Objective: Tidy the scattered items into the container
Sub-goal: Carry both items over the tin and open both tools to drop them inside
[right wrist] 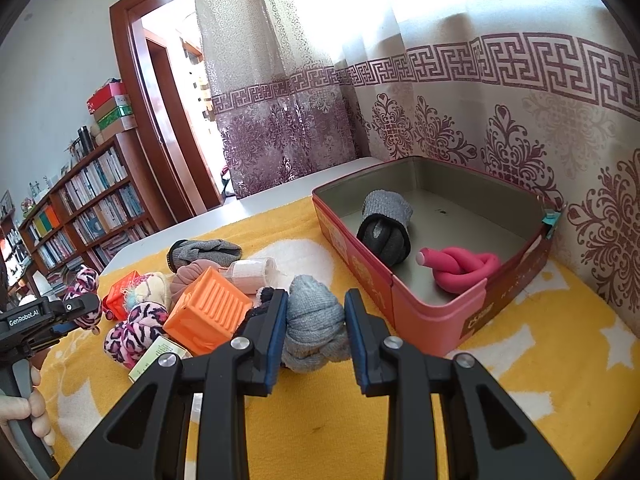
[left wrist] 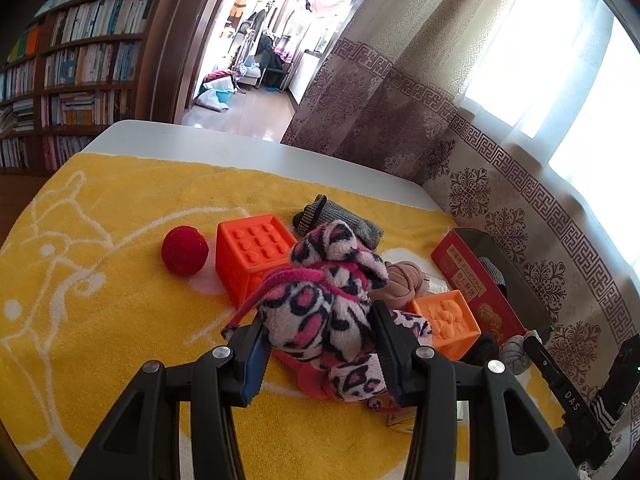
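My left gripper is shut on a pink leopard-print sock bundle and holds it above the yellow towel. My right gripper is shut on a grey knotted sock bundle just left of the red tin box. The box holds a grey-black sock roll and a pink knotted tube. In the left wrist view the box lies at the right.
Scattered on the towel: a red ball, a large orange cube, a small orange cube, a grey sock, a beige bundle, another leopard bundle. A curtain hangs behind the box.
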`<state>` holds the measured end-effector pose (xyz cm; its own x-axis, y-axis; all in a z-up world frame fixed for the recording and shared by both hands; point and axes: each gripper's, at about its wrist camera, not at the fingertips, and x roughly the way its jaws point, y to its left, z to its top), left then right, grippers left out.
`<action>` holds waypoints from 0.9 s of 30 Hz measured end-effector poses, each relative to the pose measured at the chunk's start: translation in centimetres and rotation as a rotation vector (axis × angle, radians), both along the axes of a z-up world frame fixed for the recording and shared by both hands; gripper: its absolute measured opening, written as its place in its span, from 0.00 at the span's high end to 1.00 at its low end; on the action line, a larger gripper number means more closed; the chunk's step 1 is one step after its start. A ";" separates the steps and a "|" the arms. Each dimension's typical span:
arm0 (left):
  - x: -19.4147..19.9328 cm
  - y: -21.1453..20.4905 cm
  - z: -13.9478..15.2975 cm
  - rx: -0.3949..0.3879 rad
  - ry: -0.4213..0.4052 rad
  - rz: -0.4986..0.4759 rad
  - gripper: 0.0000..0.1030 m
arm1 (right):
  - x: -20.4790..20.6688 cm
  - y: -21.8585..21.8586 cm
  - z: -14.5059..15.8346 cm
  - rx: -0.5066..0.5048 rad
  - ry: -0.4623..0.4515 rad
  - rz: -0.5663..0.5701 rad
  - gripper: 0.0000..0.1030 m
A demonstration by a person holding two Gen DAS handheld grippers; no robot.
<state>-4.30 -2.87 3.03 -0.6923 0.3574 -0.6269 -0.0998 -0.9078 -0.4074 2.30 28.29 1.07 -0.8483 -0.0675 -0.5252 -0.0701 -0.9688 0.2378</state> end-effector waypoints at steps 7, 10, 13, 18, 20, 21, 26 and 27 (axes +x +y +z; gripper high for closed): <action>0.5 1.0 0.5 -0.012 0.014 -0.026 0.53 | 0.3 0.4 0.3 -0.006 0.015 -0.013 0.69; 0.7 1.6 0.9 -0.020 0.020 -0.037 0.53 | 0.8 1.0 0.9 -0.010 0.029 -0.023 0.69; 1.0 2.5 1.4 -0.030 0.025 -0.056 0.53 | 1.2 2.1 1.7 -0.008 0.045 -0.045 0.69; 1.3 4.7 2.4 -0.046 0.034 -0.101 0.53 | 1.7 5.2 3.2 -0.013 0.080 -0.114 0.69; 1.4 5.7 2.8 -0.050 0.036 -0.123 0.53 | 1.7 6.6 3.6 -0.015 0.092 -0.139 0.69; 1.4 6.2 3.0 -0.053 0.039 -0.132 0.53 | 1.7 7.2 3.8 -0.014 0.097 -0.149 0.69; 1.3 9.0 3.8 -0.074 0.055 -0.173 0.53 | 1.0 9.8 4.3 -0.016 0.109 -0.175 0.69; 1.2 9.6 4.0 -0.078 0.056 -0.184 0.53 | 0.7 10.1 4.4 -0.013 0.109 -0.176 0.69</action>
